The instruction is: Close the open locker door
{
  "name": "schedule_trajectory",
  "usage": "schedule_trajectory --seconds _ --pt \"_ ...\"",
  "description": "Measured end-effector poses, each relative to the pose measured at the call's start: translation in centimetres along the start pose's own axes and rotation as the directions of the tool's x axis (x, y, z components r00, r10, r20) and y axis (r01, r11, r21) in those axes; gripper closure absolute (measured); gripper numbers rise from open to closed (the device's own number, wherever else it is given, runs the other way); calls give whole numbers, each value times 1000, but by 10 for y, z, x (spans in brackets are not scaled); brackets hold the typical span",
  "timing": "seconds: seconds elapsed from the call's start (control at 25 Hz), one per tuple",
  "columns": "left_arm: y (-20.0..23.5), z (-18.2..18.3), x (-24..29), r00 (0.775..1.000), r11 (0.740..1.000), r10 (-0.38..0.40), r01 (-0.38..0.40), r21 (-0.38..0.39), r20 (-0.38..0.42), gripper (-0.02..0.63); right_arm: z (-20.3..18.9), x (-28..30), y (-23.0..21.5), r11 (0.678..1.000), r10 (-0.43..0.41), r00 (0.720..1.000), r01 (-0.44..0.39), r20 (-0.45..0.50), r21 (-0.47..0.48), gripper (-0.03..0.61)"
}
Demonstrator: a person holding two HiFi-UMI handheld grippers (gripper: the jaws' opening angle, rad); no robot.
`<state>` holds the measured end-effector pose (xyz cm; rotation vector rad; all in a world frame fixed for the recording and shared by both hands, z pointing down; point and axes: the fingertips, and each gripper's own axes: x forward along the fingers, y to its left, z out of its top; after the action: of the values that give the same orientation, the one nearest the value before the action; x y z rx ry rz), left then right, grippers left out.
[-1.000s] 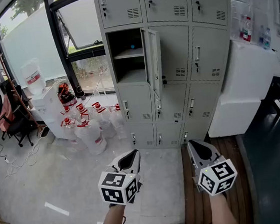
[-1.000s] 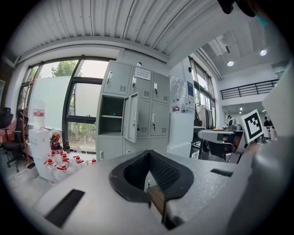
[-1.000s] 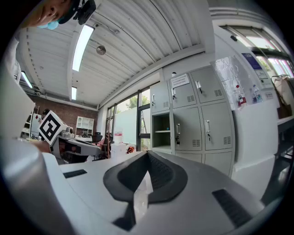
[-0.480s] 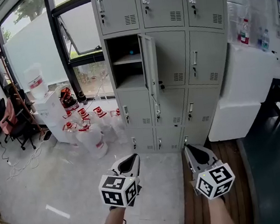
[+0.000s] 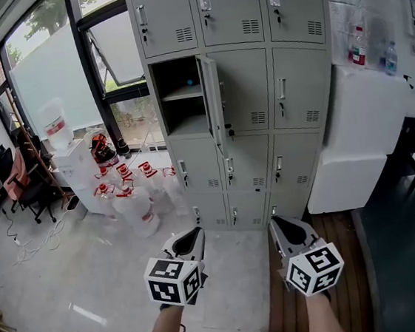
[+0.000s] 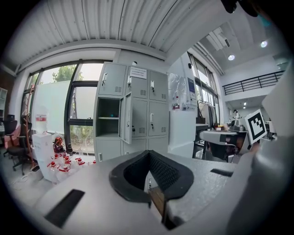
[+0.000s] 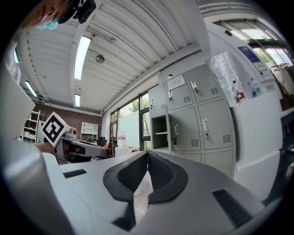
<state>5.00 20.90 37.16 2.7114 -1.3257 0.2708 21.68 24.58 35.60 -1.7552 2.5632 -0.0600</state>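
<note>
A grey bank of lockers (image 5: 257, 81) stands ahead against the wall. One door (image 5: 213, 100) in the second row at the left hangs open, edge-on to me, and shows a dark compartment (image 5: 181, 97) with a shelf. The same open door (image 6: 125, 117) shows in the left gripper view and, small, as the open door (image 7: 173, 131) in the right gripper view. My left gripper (image 5: 191, 238) and right gripper (image 5: 281, 227) are held low, well short of the lockers, both shut with nothing between the jaws.
Several water jugs (image 5: 133, 200) with red caps stand on the floor left of the lockers, under a large window (image 5: 56, 74). A white cabinet (image 5: 358, 144) stands to the right of the lockers. An office chair (image 5: 23, 182) is at far left.
The lockers have shifted left and down in the head view and look slightly nearer. Both grippers stay low and shut.
</note>
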Motion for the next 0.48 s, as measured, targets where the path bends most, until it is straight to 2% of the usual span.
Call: schedule_trajectory --seconds 0.2,0.48 --pt "-13 7 12 1000 1000 0 0 28 -3 607 0 0 -15 1000 19 1000 -19 -1 -3 572" --pt "-11 8 35 1000 1000 4 -4 28 -1 607 -3 15 -33 999 32 999 -32 5 -2 572"
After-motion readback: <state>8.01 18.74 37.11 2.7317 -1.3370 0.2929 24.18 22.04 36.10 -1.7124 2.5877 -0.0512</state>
